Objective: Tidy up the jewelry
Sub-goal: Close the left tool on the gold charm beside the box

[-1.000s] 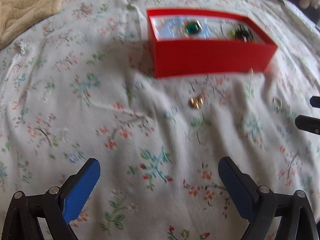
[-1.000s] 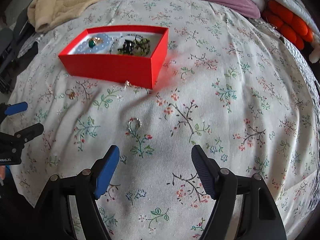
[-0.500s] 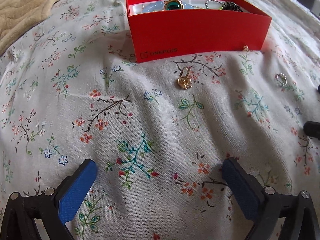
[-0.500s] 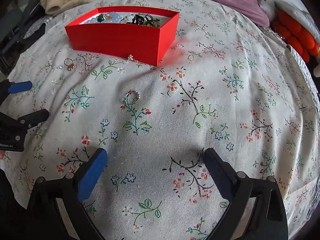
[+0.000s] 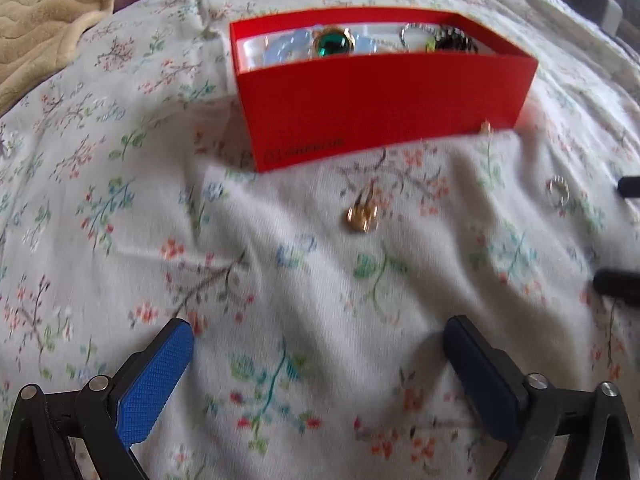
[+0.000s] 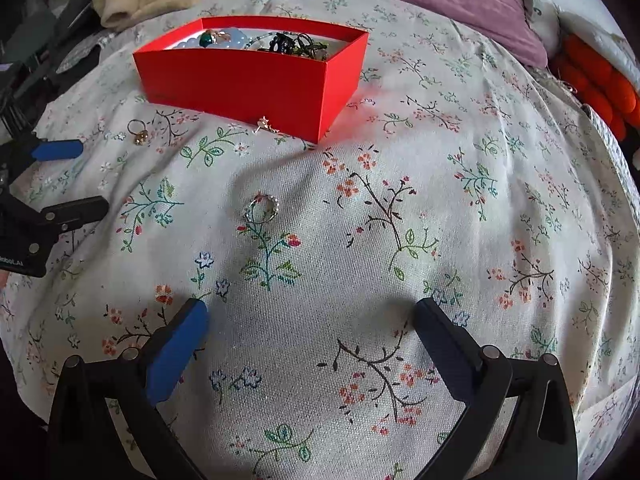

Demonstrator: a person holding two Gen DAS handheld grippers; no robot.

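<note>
- Bed under a white cotton sheet with a floral print [image 6: 400, 208], carrying everything; beige quilted blanket [image 5: 44, 20] and purple pillow [image 6: 420, 8] at the far edge, orange plush thing [image 6: 600, 80] off to the right.
- Open rectangular red cardboard box [image 6: 240, 80] on the sheet near the far side, already holding part of the jewelry: pale blue beaded bracelet [image 6: 234, 38], gold ring with a round green stone [image 5: 333, 42], tangle of dark chains and beads [image 6: 294, 46].
- Right gripper [image 6: 312, 320], blue pads spread wide with nothing between them, having just been opening; poised above bare sheet, the silver beaded ring ahead of it.
- Left gripper [image 5: 318, 344], blue pads likewise wide apart and empty, aimed at the gold ring.
- Silver ring set with small beads [image 6: 262, 210], loose on the sheet, well short of the box.
- Gold ring with a chunky top [image 5: 362, 216], loose on the sheet near the front wall of the box.
- Small gold star-shaped earring [image 6: 264, 124], lying just beside the foot of the box, outside it.
- Judged partly done: several pieces boxed, three small ones left to collect, none gripped yet.
</note>
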